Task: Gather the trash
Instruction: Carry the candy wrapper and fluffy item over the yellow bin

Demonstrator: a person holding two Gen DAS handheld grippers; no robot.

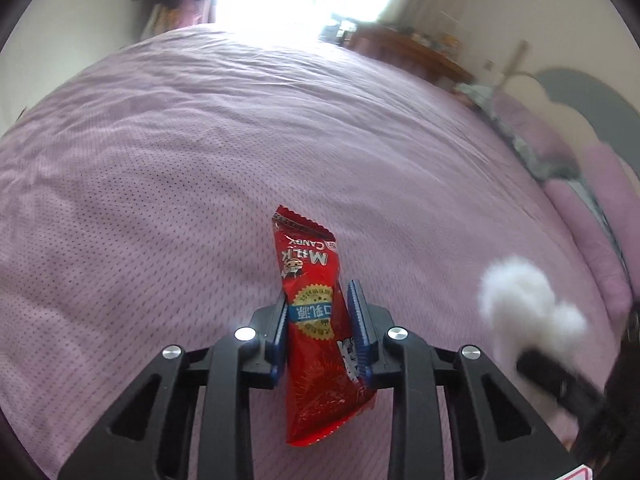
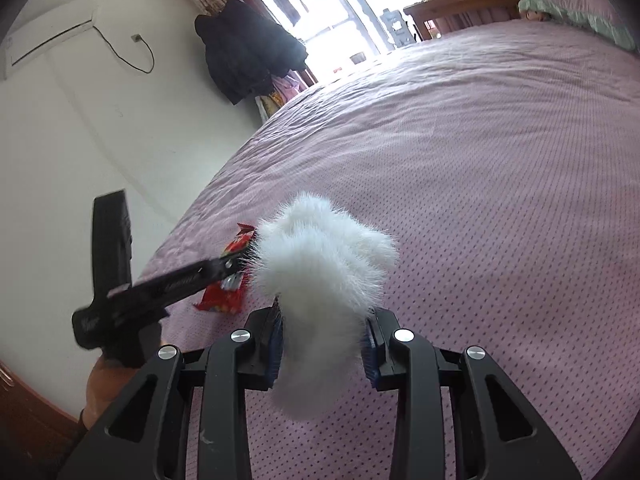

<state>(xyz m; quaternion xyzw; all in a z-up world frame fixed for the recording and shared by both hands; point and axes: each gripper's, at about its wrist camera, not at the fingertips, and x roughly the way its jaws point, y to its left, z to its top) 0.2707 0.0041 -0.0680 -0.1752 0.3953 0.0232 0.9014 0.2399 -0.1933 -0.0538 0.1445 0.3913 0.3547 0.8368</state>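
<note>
Pinching a glossy red wrapper (image 1: 316, 320), fluffy white tuft (image 2: 320, 276) alongside.

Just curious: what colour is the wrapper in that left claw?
Red wrapper, with white lettering; clearest in the left wrist view.

A wide bed (image 2: 480, 160) under a pink dotted cover filled the room. Behind it a tall window (image 2: 320, 4) blazed with daylight, washing out the far edge. A dark coat (image 2: 244, 52) hung on the white wall (image 2: 80, 140) beside an air conditioner (image 2: 48, 40) with a trailing cord. A wooden shelf (image 2: 464, 2) stood at the far side, near a green-frilled pillow (image 2: 580, 12).
</note>
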